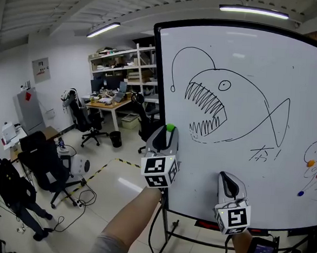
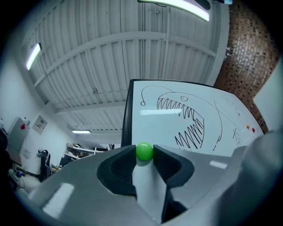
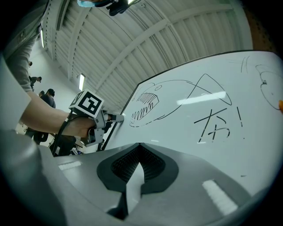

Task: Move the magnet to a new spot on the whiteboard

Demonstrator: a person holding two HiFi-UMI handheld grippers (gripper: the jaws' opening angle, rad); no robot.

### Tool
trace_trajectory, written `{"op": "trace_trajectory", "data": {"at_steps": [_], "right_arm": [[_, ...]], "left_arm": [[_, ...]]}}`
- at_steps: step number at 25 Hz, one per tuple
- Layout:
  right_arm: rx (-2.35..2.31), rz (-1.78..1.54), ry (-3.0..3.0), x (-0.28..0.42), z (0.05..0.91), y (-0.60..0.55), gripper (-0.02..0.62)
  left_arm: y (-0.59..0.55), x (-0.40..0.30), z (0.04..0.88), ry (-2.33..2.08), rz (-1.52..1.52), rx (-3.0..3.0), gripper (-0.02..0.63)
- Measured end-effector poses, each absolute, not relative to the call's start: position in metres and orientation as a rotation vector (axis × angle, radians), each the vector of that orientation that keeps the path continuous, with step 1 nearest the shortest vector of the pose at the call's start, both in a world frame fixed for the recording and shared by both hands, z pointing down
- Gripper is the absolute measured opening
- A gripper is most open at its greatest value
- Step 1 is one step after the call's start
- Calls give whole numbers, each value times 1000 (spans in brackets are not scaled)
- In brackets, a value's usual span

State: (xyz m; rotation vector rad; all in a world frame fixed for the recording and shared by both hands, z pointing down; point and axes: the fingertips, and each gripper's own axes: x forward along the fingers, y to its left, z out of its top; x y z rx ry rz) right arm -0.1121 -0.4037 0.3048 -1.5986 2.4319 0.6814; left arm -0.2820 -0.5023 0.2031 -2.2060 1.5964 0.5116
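The left claw (image 1: 168,132) pinched the green magnet (image 2: 144,151) off the whiteboard (image 1: 248,75), not yet replaced; the right claw (image 3: 139,148) was closed, empty

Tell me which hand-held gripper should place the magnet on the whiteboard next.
Left. The left hand-held gripper grips the magnet between its jaws, up by the whiteboard's left edge. The right hand-held gripper is shut, empty and lower down.

Whiteboard (image 1: 262,195): right side off-frame
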Motion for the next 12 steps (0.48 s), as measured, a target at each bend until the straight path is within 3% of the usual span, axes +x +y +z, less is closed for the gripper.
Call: {"op": "trace_trajectory", "data": {"at_steps": [12], "right_arm": [[-1591,661,2439,-114,310,-400,0]], "left_arm": [[-504,-288,173,1557,545,-2262,124]]}}
